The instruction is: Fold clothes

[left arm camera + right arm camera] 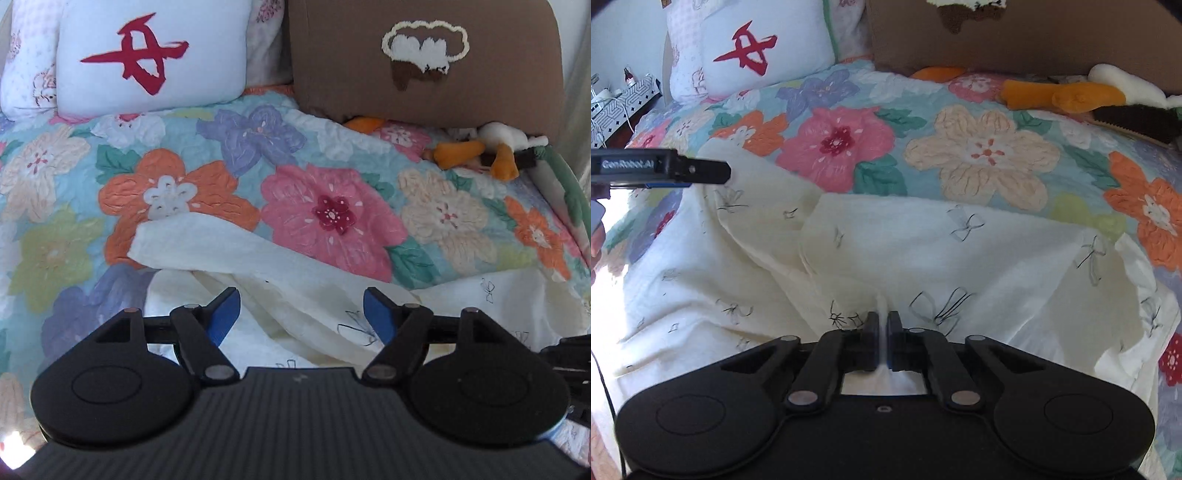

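Your right gripper [882, 325] pinches a ridge of the cream garment [923, 258]; left gripper [301, 314] hangs wide open w/ nothing between its pads, over the floral quilt [332, 206].

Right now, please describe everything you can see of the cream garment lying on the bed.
The cream garment looks like thin, soft cloth printed with small black line-drawn bows. It lies crumpled and partly folded over itself on the floral quilt. The right gripper is shut on a pinched ridge of it near the front edge. The left gripper hangs open over another part, not gripping.
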A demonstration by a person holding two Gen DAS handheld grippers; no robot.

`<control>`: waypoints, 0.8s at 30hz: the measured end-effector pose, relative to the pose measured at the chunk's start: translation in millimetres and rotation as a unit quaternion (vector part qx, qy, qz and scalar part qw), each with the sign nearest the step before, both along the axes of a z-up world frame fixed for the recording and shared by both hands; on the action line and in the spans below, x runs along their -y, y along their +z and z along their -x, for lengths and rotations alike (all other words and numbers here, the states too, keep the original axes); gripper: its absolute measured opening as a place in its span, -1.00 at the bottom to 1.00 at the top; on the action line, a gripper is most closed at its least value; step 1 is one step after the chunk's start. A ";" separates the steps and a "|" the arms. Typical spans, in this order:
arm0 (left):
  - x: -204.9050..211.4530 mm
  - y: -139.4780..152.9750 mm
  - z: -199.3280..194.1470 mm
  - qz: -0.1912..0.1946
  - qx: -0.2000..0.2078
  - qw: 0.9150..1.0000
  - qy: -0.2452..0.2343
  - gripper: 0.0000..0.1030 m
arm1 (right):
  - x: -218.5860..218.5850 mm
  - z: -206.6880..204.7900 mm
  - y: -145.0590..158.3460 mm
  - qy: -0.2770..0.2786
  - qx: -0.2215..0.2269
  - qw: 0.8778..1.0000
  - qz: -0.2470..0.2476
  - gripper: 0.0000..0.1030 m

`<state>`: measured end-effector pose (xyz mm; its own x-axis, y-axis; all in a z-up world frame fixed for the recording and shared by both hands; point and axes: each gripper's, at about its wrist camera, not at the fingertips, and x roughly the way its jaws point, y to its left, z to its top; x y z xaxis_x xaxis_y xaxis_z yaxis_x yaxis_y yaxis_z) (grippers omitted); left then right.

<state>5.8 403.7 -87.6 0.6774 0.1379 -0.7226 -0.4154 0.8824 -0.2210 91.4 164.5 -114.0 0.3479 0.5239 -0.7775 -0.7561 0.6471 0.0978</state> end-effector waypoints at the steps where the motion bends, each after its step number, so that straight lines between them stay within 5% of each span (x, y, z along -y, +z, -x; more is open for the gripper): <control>1: -2.4 -4.8 -4.2 0.010 0.008 1.000 -0.001 0.39 | 4.7 -6.1 3.3 -0.007 0.018 1.000 -0.014 -0.95; 3: -3.8 -10.4 -9.1 0.013 0.027 1.000 0.004 0.16 | 12.9 -19.5 13.2 -0.031 0.047 0.998 -0.035 -0.96; 4: -3.3 -11.7 -10.7 0.008 0.036 0.999 0.006 -0.29 | 16.7 -26.5 18.1 -0.042 0.051 0.997 -0.047 -0.96; 6: -1.5 -11.7 -18.2 -0.013 0.035 0.999 -0.009 -0.86 | 23.0 -42.0 29.1 -0.055 0.063 0.994 -0.074 -0.96; 9: -0.8 -6.6 -22.9 -0.029 0.057 0.998 -0.010 -0.96 | 24.0 -62.0 40.4 -0.056 0.075 0.990 -0.102 -0.96; 17: -0.6 34.0 -34.5 -0.123 0.109 0.986 0.027 -0.98 | -15.9 -88.4 63.5 -0.044 0.116 0.980 -0.154 -0.96; 21: -2.0 20.1 -41.1 -0.121 0.065 0.990 0.039 -0.80 | -22.2 -101.1 58.6 -0.061 0.092 0.982 -0.153 -0.85; 23: -7.3 8.2 -36.2 -0.111 0.038 0.992 0.047 -0.44 | -15.5 -105.1 52.2 -0.082 0.082 0.986 -0.119 -0.27; 24: -12.3 4.3 -30.8 -0.103 0.031 0.993 0.053 -0.19 | -6.9 -107.0 51.0 -0.091 0.084 0.986 -0.109 -0.14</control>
